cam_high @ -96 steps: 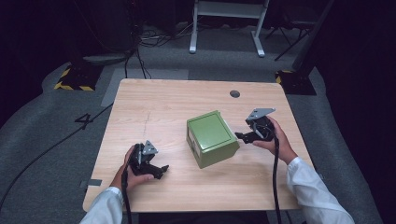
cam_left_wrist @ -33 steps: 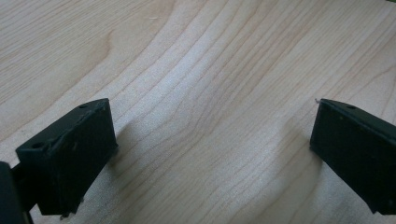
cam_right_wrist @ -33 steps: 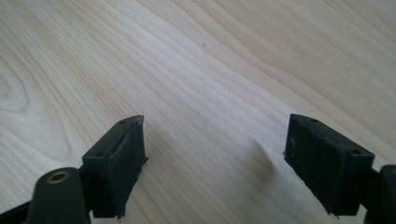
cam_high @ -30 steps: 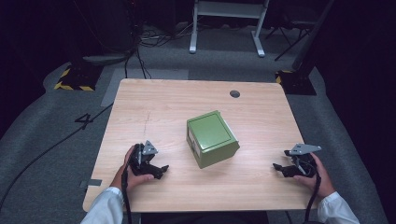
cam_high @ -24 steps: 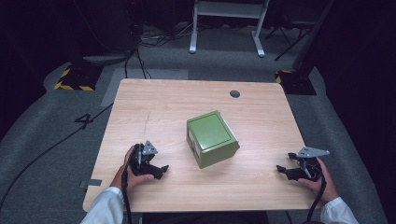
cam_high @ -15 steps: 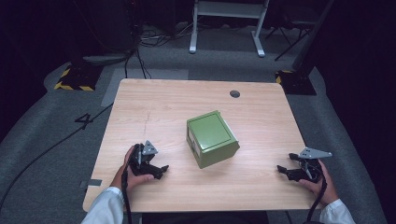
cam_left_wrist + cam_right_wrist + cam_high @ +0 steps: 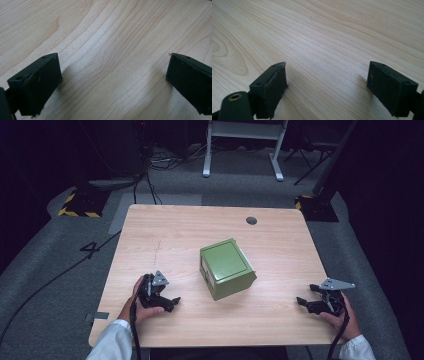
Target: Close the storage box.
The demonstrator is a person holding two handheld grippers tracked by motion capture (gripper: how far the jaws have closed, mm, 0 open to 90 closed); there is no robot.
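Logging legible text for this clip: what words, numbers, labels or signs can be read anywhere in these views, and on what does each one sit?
"4": a dark numeral on the grey floor, left of the table.
A pale label on the side of the green box: too small and blurred to read.
Yellow-and-black hazard stripes on the floor block: a marking, no words.
Both gripper views show bare wood grain and black jaws, no text.
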